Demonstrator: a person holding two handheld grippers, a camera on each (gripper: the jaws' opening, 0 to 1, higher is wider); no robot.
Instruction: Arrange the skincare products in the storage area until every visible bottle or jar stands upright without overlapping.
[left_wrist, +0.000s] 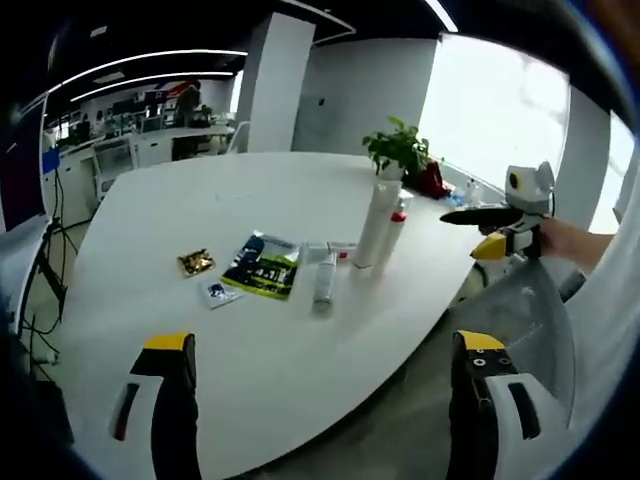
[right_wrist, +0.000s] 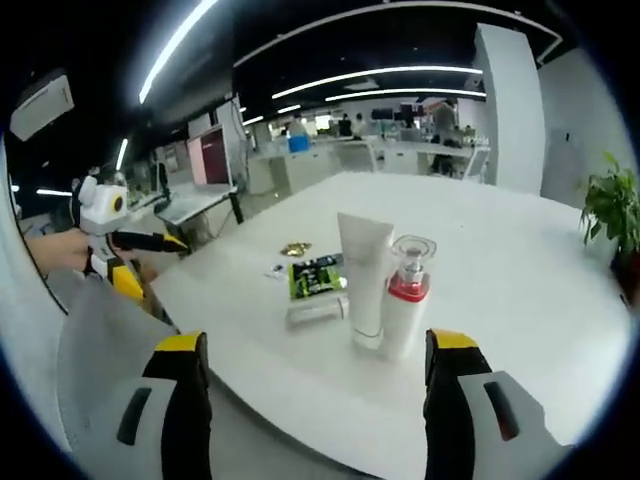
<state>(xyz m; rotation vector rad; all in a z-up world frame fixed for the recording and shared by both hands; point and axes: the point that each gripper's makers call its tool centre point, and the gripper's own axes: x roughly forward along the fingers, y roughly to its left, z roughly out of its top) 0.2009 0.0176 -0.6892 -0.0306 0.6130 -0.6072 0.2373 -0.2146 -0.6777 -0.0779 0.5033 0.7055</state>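
Roughly halfway: both grippers, left gripper (left_wrist: 320, 400) and right gripper (right_wrist: 318, 400), hang spread and empty short of the counter (right_wrist: 520, 270). 2 upright: white tube (right_wrist: 364, 275), pump bottle (right_wrist: 406, 300). Beyond, 1 grey bottle (right_wrist: 318, 311) lies flat, then sachets (right_wrist: 316, 274).

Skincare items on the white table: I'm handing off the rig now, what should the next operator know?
Left tongs: open, empty, short of the table.
Right tongs: open, empty, facing the products.
Upright: white tube and red-collared pump bottle, close together.
Lying flat: slim tube, green-black sachet, gold sachet, a small packet.
Left: stand the slim tube upright, apart from the others.
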